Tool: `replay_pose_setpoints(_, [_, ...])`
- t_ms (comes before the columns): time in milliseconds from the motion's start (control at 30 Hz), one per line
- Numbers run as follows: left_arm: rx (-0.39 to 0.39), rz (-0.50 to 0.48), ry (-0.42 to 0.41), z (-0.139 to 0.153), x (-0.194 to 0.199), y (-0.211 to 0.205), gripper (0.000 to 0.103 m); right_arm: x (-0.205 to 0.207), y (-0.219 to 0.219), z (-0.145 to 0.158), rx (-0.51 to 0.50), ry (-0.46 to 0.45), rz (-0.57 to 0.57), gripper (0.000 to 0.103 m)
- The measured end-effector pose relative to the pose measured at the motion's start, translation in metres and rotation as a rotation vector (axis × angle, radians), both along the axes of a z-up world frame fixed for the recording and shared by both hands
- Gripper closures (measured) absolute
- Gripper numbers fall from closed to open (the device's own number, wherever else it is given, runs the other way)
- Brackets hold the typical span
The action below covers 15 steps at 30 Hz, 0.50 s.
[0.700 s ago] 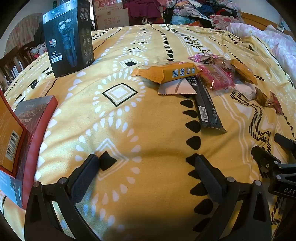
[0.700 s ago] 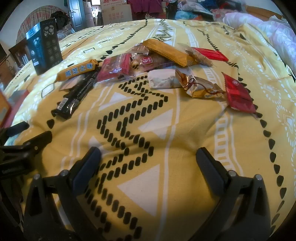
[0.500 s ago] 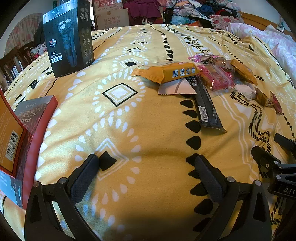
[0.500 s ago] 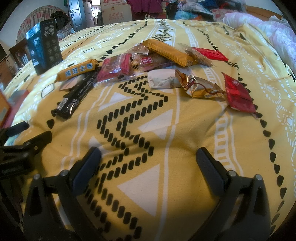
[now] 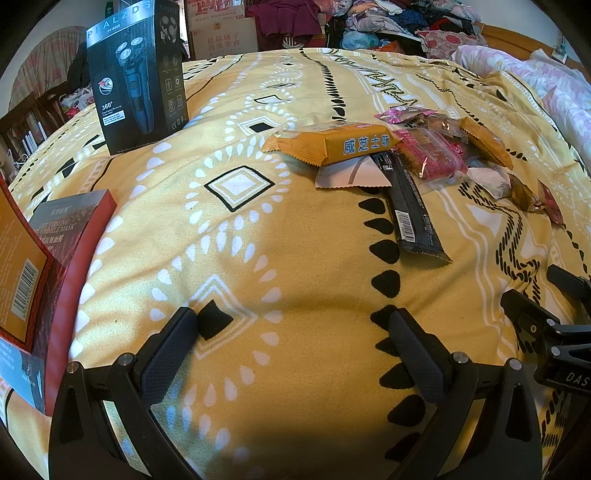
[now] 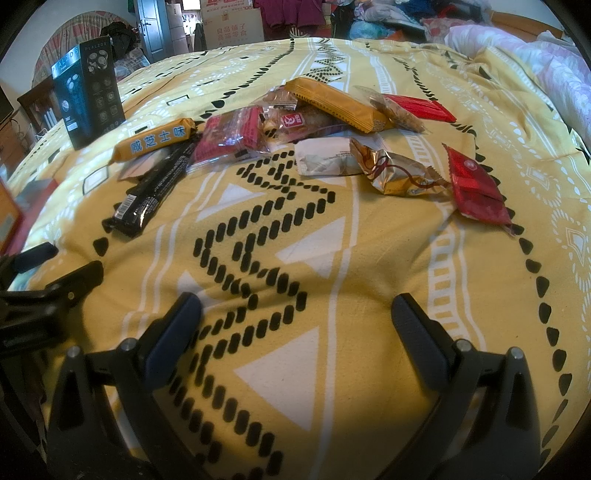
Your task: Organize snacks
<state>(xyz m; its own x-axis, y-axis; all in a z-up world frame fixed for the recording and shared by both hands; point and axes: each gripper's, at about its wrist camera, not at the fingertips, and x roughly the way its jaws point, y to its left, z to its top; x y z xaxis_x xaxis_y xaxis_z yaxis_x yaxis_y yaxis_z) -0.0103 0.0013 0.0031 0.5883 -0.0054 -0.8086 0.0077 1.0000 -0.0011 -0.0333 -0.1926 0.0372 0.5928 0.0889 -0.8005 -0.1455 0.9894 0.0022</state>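
Several wrapped snacks lie in a loose pile on a yellow patterned bedspread (image 6: 295, 362). An orange biscuit pack with blue characters (image 5: 334, 146) (image 6: 155, 142) rests over a long black bar (image 5: 410, 206) (image 6: 151, 192). Beside them are a pink-red packet (image 6: 231, 134), a long orange pack (image 6: 336, 103), a white packet (image 6: 325, 158), a gold foil sweet (image 6: 395, 175) and a red sachet (image 6: 474, 186). My left gripper (image 5: 293, 323) hangs open over bare cloth, short of the pile. My right gripper (image 6: 295, 312) is open too, with nothing between its fingers.
A black shaver box (image 5: 138, 79) (image 6: 88, 92) stands upright at the far left. Red and orange boxes (image 5: 48, 266) sit at the left edge. A pink quilt (image 6: 546, 62) lies at the far right. Clothes and cardboard cartons (image 5: 221, 35) crowd the room beyond the bed.
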Motion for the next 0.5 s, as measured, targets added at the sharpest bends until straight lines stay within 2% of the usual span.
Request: replay_pose_setpoints(500, [-0.004,0.001,0.000,-0.0007,0.0008,0.0001,0.000,0.0001,0.0000,0.0001,0.000,0.000,0.000,0.000])
